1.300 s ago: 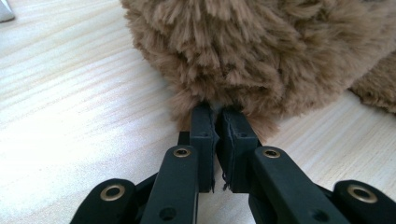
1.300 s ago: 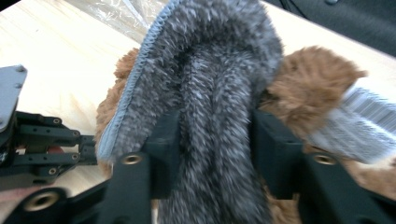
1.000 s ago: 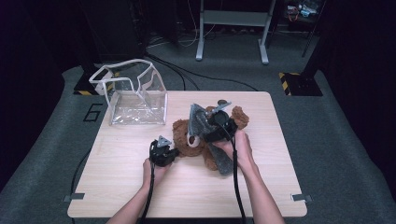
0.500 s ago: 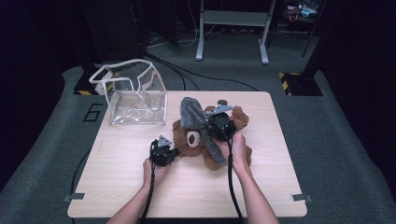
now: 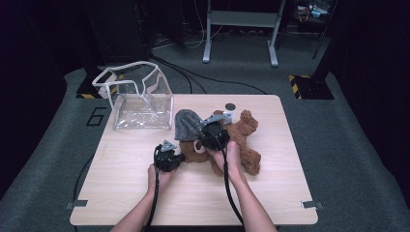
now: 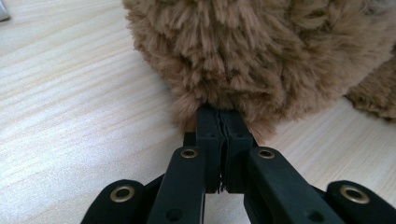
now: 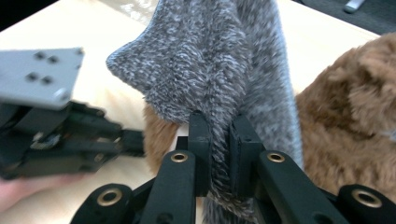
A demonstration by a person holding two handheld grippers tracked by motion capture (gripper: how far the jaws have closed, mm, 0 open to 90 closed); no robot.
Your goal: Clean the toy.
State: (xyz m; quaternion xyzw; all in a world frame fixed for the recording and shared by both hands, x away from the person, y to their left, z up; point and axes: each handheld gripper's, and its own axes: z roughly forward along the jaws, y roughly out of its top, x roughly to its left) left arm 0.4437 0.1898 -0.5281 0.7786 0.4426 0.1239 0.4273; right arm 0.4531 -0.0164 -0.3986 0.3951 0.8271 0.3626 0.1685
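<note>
Brown plush teddy bear (image 5: 238,140) lay on the pale wooden worktop (image 5: 125,193), right of a clear plastic pouch with white trim (image 5: 140,96). Left gripper (image 6: 219,128) had its jaws closed, pinching the bear's fur at the head's edge. Right gripper (image 7: 218,140) had just been closing its jaws and clamped a grey knitted beanie (image 7: 219,60), which lay against the bear's head.

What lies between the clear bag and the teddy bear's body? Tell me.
The grey knit hat, held by the right gripper, lies between the clear bag and the teddy bear; the high view shows it.
</note>
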